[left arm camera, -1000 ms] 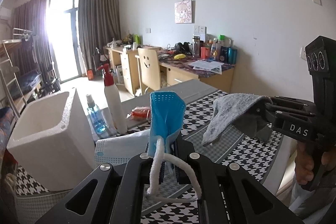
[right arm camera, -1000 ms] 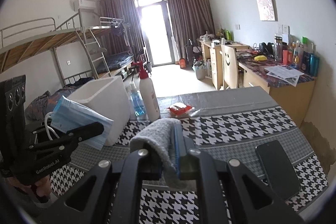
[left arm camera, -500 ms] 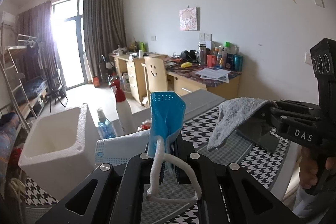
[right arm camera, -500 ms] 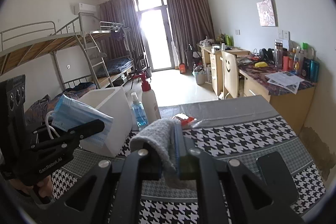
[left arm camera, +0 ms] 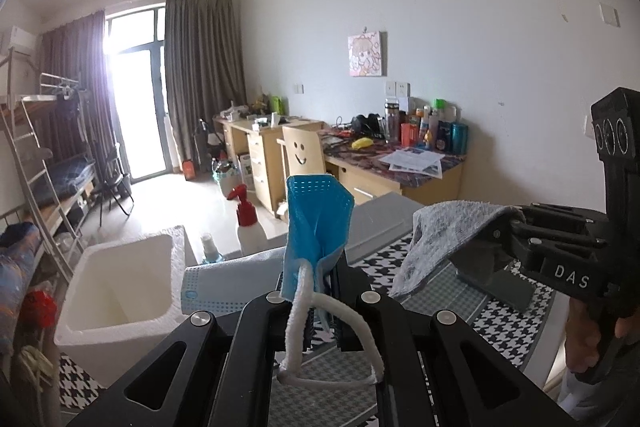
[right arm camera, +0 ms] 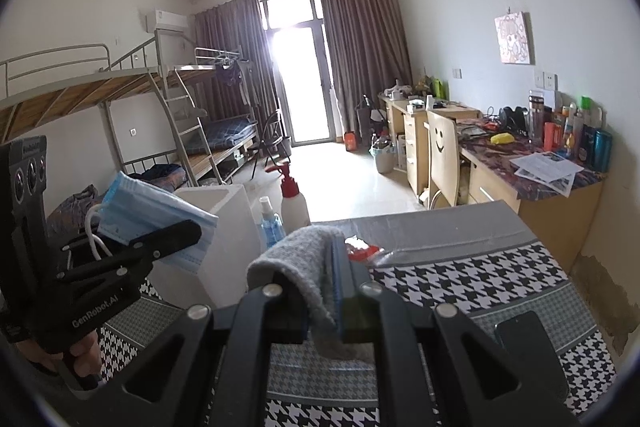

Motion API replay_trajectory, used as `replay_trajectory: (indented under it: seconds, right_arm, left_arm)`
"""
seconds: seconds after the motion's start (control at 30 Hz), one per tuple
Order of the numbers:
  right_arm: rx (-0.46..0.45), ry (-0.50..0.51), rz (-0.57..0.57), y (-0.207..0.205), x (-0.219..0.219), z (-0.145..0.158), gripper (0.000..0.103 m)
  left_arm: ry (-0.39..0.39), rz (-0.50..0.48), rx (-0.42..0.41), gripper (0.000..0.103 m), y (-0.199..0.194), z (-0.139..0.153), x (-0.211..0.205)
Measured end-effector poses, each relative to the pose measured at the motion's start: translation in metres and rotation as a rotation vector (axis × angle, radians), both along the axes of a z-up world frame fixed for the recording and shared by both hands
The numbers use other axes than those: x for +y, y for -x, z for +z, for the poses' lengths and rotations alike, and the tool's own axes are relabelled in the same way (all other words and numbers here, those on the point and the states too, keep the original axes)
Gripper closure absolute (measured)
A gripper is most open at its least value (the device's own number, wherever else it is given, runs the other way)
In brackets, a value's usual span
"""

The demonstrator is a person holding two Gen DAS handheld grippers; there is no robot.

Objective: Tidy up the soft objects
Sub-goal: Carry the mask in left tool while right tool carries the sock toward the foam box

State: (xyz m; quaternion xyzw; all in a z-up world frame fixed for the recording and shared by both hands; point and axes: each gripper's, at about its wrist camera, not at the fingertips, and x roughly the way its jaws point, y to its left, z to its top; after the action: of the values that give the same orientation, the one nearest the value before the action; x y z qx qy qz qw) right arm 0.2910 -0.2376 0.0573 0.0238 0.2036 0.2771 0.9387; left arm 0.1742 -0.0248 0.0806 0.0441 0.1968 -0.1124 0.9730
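Note:
My left gripper (left arm camera: 324,267) is shut on a blue face mask (left arm camera: 316,223), whose white ear loop (left arm camera: 316,335) hangs over the jaws. The right wrist view shows the same mask (right arm camera: 156,215) held up at the left by the left gripper (right arm camera: 188,231). My right gripper (right arm camera: 340,259) is shut on a grey towel (right arm camera: 300,263) that drapes over its left finger. Seen from the left wrist, that towel (left arm camera: 444,239) hangs from the right gripper (left arm camera: 496,231) above the houndstooth table (left arm camera: 504,331). A white foam box (left arm camera: 116,291) stands open at the left.
A red-capped spray bottle (right arm camera: 292,199) and a small blue bottle (right arm camera: 270,223) stand beside the foam box (right arm camera: 224,223). A red packet (right arm camera: 362,251) lies behind my right gripper. A dark phone (right arm camera: 524,335) lies on the table at the right. Desks and a chair stand beyond.
Both grippers have risen with their loads; the table, box and bottles sit lower in both views. The grips are unchanged.

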Motion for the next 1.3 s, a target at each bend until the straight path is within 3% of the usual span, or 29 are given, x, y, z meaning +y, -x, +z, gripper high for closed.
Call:
replay_trajectory:
  seconds: [0.33,1.3]
  right_arm:
    - [-0.034,0.01,0.024,-0.003,0.014,0.016,0.091]
    - [-0.042,-0.001,0.129,-0.023,0.057,0.037,0.091]
  left_arm:
    - [-0.007,0.044,-0.038,0.096,-0.007,0.017,0.013]
    - [0.001,0.199,-0.058,0.096,-0.026,0.025,0.053]
